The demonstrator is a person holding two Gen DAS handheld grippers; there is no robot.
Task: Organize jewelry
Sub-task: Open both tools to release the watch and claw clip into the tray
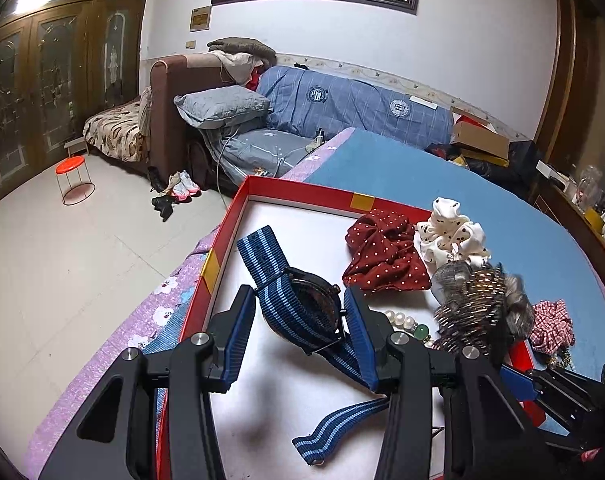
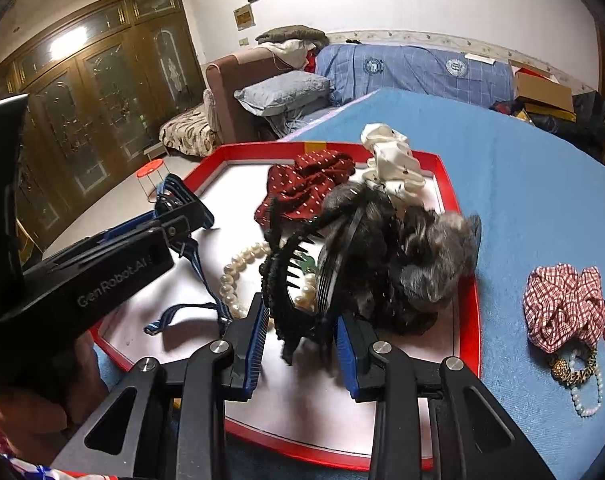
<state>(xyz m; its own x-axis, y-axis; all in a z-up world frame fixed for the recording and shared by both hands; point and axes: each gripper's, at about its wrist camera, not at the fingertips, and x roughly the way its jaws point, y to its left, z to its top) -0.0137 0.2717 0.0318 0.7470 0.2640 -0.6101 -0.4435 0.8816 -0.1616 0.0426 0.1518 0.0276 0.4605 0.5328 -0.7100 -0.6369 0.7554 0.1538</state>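
The left gripper (image 1: 300, 316) is clamped on a watch (image 1: 312, 304) with a dark round case and a woven strap in blue stripes, held just above the white floor of the red tray (image 1: 218, 240), with one strap end lying on that floor. The right gripper (image 2: 302, 330) is closed on a black hair claw (image 2: 298, 280) with long plastic teeth and a fluffy grey-black fur trim, over the right half of the same tray. Inside the tray lie a pearl bracelet (image 2: 238, 276), a dark red dotted scrunchie (image 2: 302, 184) and a cream scrunchie (image 2: 390, 164) at the far side, while a red checked scrunchie (image 2: 562, 304) lies outside it, on the blue cover (image 2: 522, 200).
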